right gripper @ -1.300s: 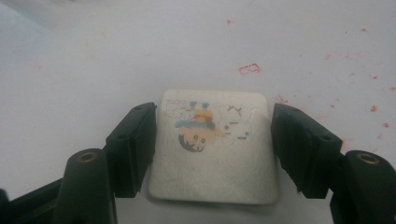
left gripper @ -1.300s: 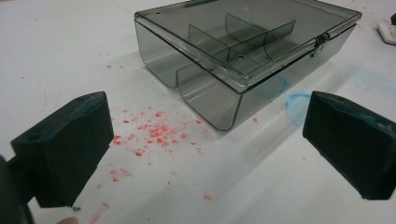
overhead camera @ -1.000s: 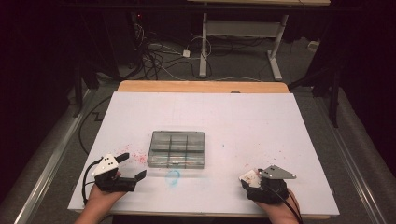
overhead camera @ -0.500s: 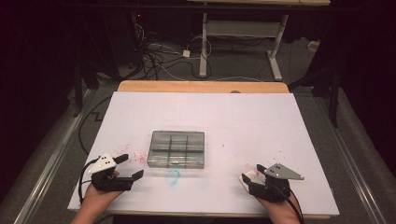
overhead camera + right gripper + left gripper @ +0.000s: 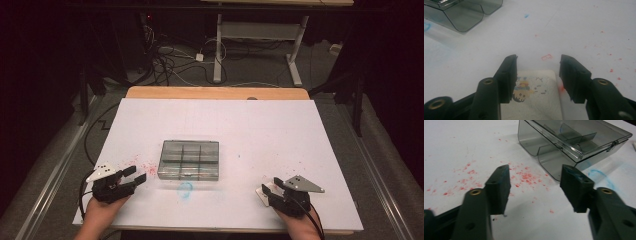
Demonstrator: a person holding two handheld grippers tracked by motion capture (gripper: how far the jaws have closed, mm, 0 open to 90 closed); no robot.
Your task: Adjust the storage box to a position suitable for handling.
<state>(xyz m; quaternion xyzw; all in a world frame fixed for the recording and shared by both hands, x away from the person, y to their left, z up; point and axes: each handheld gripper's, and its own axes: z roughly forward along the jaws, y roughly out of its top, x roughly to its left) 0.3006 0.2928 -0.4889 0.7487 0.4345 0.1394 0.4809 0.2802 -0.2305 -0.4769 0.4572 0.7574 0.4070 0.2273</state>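
While both hands rest at the near edge, the white table sheet (image 5: pixel 280 135) carries a clear grey compartment box (image 5: pixel 189 159) near its centre. The box is divided into 6 cells in 2 rows of 3, its lid is closed, and no contents are discernible in the high view. The left gripper view shows the box (image 5: pixel 574 142) from the side, with the interior dividers, the lid seam and a small latch at one corner, details the high view does not resolve. A blue scribble (image 5: pixel 185 190) lies just in front of the box, and red specks (image 5: pixel 524 176) are scattered between the box and the left gripper.

The left gripper (image 5: pixel 136 177) sits near the box's left front corner, apart from it. Its jaws have just been closing and stand partly spread with nothing between them.

The right gripper (image 5: pixel 266 191) sits well apart from the box. Its jaws have just been closing and stand partly spread. The right gripper view shows a small white eraser (image 5: pixel 534 100) with a cartoon print lying between them; the left pad is at its edge, and contact cannot be confirmed.
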